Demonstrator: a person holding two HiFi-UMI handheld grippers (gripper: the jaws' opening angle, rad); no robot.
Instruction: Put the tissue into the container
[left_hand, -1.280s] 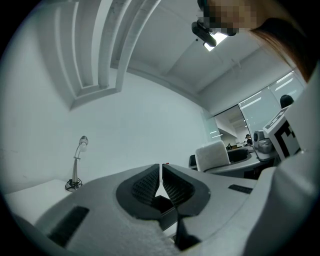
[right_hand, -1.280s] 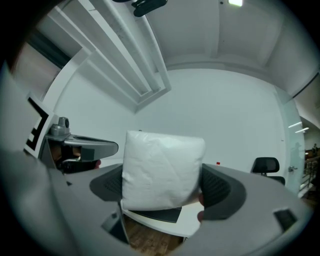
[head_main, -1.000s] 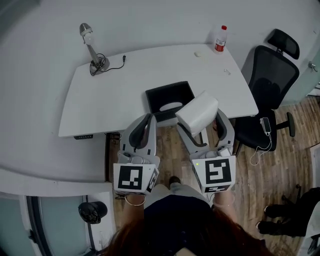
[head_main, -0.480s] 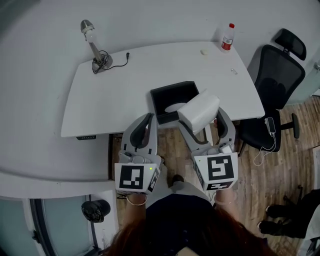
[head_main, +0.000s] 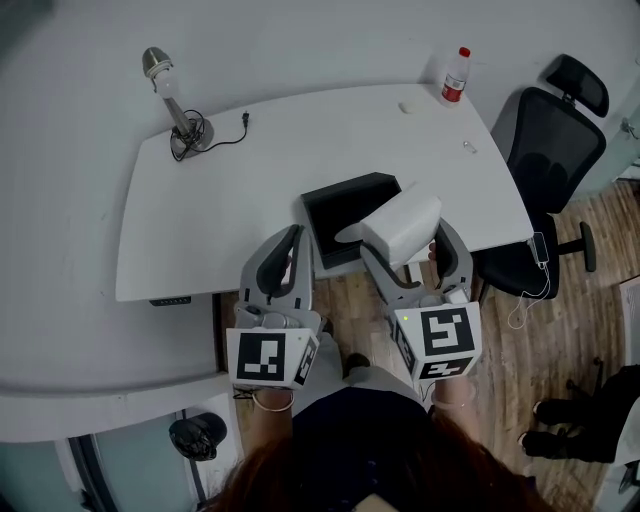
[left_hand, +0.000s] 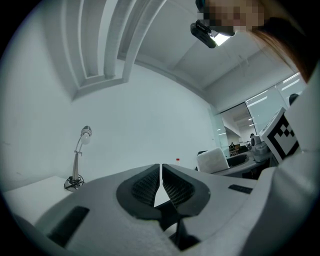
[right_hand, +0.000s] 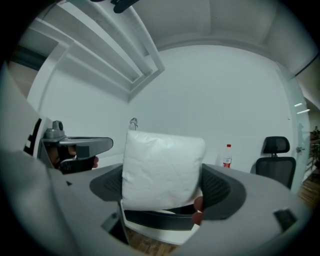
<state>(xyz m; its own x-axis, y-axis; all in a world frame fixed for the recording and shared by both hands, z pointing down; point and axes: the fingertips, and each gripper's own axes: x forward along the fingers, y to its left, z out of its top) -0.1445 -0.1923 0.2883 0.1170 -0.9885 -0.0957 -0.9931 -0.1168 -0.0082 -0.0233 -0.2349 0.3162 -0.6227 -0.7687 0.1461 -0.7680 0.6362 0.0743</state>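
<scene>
Right hand-held gripper is clamping the tissue – a white, soft, pillow-like pack – with a jaw pressing in on each side, and the pack is sticking up past the jaw tips. In the right gripper view a fingertip is showing just under the pack by the right-side jaw. Left hand-held gripper is holding nothing, its jaws shut together with the ribbed pads meeting at the tips; it is hanging beside the right one, off the near edge of the counter. The container – black, open-topped and box-shaped – is sitting on the counter close to that near edge. From the head view the tissue is overlapping the container's near right corner, raised in the jaws and not yet inside. Something pale is lying in the container, partly hidden behind the pack. A desk lamp with its cord is standing at the far left corner, a red-capped bottle at the far right, and a black office chair is standing off the counter's right end.
</scene>
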